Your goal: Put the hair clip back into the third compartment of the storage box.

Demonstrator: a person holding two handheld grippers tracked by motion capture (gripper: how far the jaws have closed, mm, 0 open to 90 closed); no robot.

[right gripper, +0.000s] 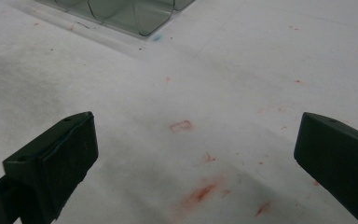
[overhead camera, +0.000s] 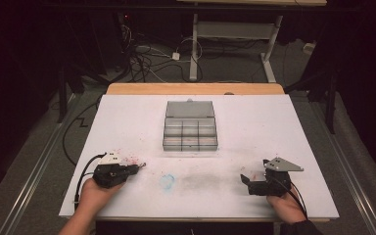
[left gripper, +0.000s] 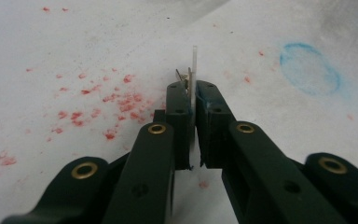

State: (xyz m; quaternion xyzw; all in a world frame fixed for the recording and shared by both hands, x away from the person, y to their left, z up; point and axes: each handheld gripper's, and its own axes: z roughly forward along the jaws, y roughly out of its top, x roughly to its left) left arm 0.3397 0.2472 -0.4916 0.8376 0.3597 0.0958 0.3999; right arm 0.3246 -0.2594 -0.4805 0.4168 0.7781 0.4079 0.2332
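Left tongs [left gripper: 193, 100] pinch a thin clear strip [left gripper: 194, 65] (no legible writing).

A clear compartmented organiser box [overhead camera: 190, 132] lies open at the centre of the white surface [overhead camera: 274, 127], lid folded back; a thin clear strip [left gripper: 194, 70] stands upright, pinched in the left gripper [left gripper: 193, 95].

The left gripper [left gripper: 192, 95] pointed over a white table surface [left gripper: 98, 42]. Its 2 black jaws stood almost together, and between them they pinched a thin clear plastic strip [left gripper: 194, 65] that rose upright past the tips. A small metal piece [left gripper: 183, 75] was beside the strip, at the left jaw tip. Many red stains [left gripper: 116, 95] lay on the surface to the left. A blue ring mark [left gripper: 310, 68] was at the upper right.
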